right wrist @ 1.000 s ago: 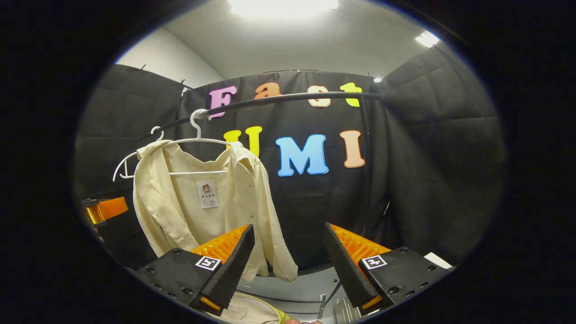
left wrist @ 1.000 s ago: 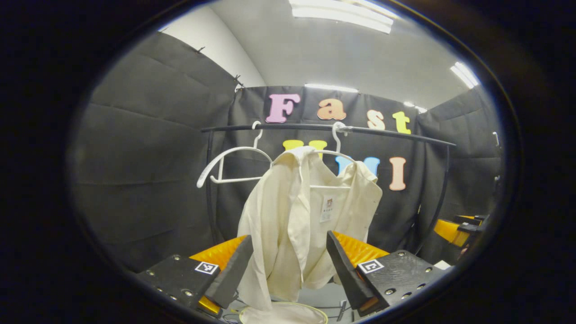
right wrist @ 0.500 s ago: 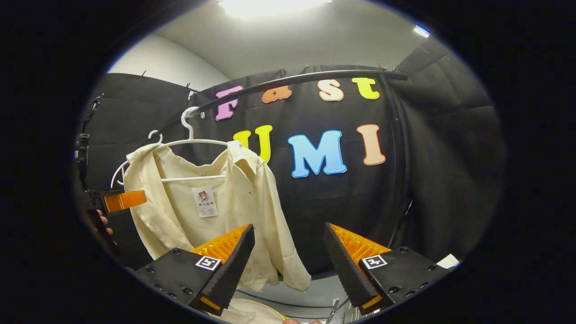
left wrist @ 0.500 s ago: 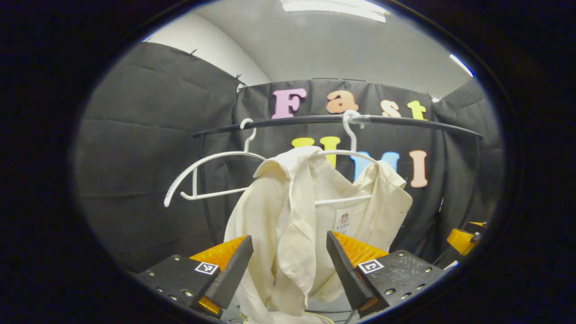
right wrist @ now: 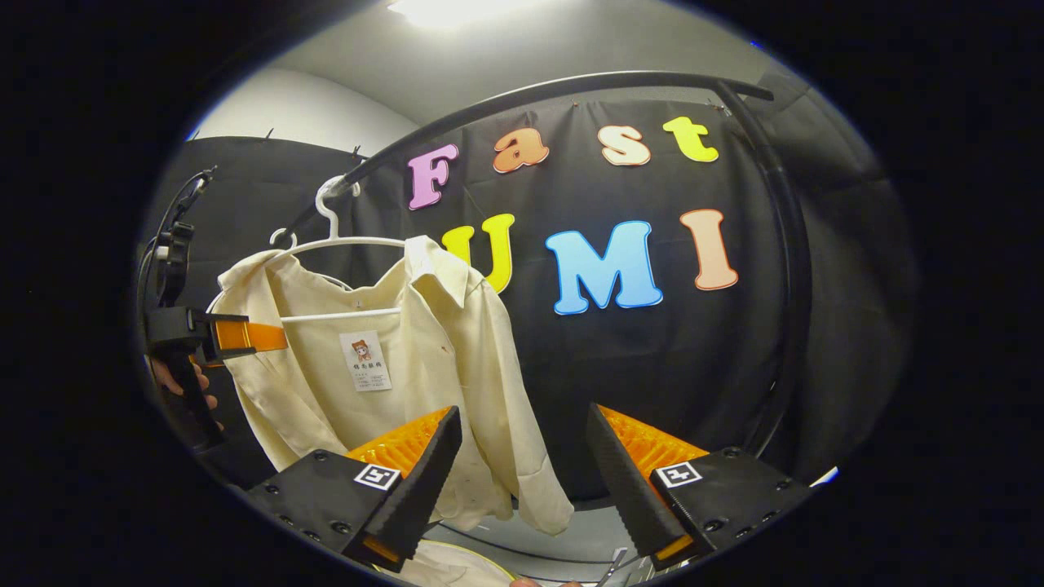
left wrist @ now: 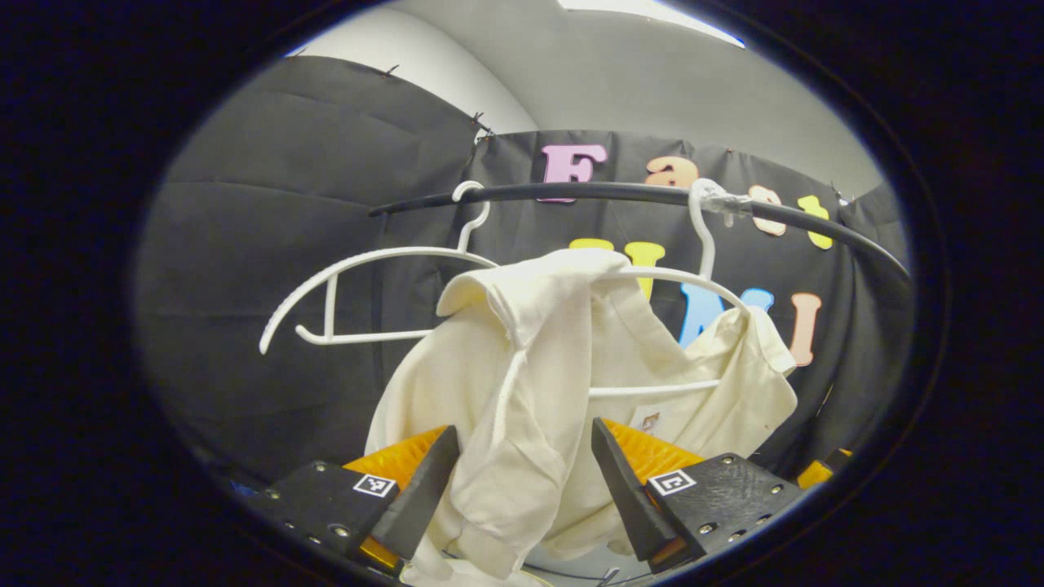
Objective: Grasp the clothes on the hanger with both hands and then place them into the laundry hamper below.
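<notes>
A cream shirt point(left wrist: 563, 359) hangs on a white hanger point(left wrist: 703, 236) hooked over a black rail point(left wrist: 620, 192). My left gripper point(left wrist: 524, 428) is open and close in front of the shirt, with a hanging fold of its front showing between the fingers. In the right gripper view the shirt point(right wrist: 408, 359) is up and to the left of my right gripper point(right wrist: 523, 412), which is open with nothing between its fingers. That view also shows the left gripper point(right wrist: 265, 336) at the shirt's left shoulder. The hamper's pale rim point(right wrist: 453, 564) peeks in at the bottom.
A second white hanger point(left wrist: 367, 265) hangs bare on the rail, left of the shirt. The rail bends down into a black upright point(right wrist: 787, 269) on the right. A hand point(right wrist: 175, 387) holds the left gripper's handle.
Both grippers have risen and come closer to the shirt. The shirt's fold now lies between the left gripper's open fingers. The hamper has slid almost out at the bottom.
</notes>
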